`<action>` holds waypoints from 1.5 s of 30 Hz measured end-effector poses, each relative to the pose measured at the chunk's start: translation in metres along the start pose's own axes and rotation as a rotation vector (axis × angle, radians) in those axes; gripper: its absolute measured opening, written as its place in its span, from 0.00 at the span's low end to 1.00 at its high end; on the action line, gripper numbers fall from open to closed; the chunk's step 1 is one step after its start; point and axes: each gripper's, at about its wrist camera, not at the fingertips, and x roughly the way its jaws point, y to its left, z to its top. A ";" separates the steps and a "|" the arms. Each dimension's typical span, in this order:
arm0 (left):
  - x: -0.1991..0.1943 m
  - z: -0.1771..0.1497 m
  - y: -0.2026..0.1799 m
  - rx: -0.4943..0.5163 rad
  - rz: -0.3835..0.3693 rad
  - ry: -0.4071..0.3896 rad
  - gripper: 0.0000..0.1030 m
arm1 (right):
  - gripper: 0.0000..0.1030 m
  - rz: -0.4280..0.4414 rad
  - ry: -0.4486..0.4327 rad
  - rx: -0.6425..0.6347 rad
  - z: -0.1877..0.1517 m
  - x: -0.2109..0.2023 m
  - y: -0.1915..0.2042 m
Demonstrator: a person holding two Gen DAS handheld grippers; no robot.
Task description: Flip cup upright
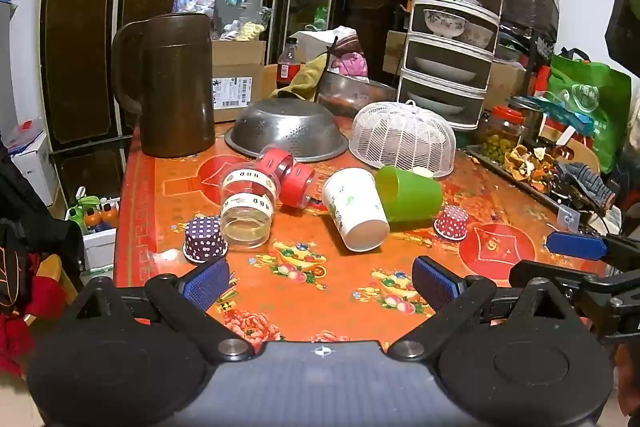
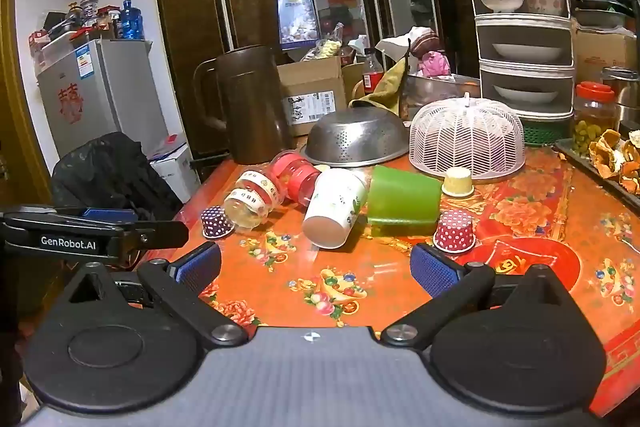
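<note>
A white paper cup (image 1: 355,214) (image 2: 335,207) lies on its side mid-table, its base toward me. A green plastic cup (image 1: 409,192) (image 2: 403,199) lies on its side beside it, touching it. Two clear jars with red lids (image 1: 256,195) (image 2: 267,190) lie on their sides to the left. My left gripper (image 1: 320,283) is open and empty, above the table's near edge, short of the cups. My right gripper (image 2: 316,267) is open and empty, also short of them; it also shows at the right of the left wrist view (image 1: 576,247).
Small dotted paper cups stand upside down: purple (image 1: 205,239), red (image 2: 455,230), yellow (image 2: 458,181). Behind are a brown pitcher (image 1: 176,83), a steel colander (image 1: 286,131), a white mesh food cover (image 1: 402,137) and a tiered dish rack (image 1: 452,43). A tray of peels (image 1: 524,163) lies right.
</note>
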 end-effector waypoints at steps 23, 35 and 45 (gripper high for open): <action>-0.001 -0.001 -0.014 0.053 0.047 0.026 0.96 | 0.99 0.044 0.025 0.035 -0.002 0.003 -0.002; -0.002 -0.001 -0.011 0.045 0.043 0.031 0.96 | 0.99 0.047 0.023 0.040 -0.002 0.002 -0.002; -0.002 -0.002 -0.011 0.047 0.045 0.032 0.96 | 0.99 0.049 0.024 0.037 -0.001 0.001 -0.001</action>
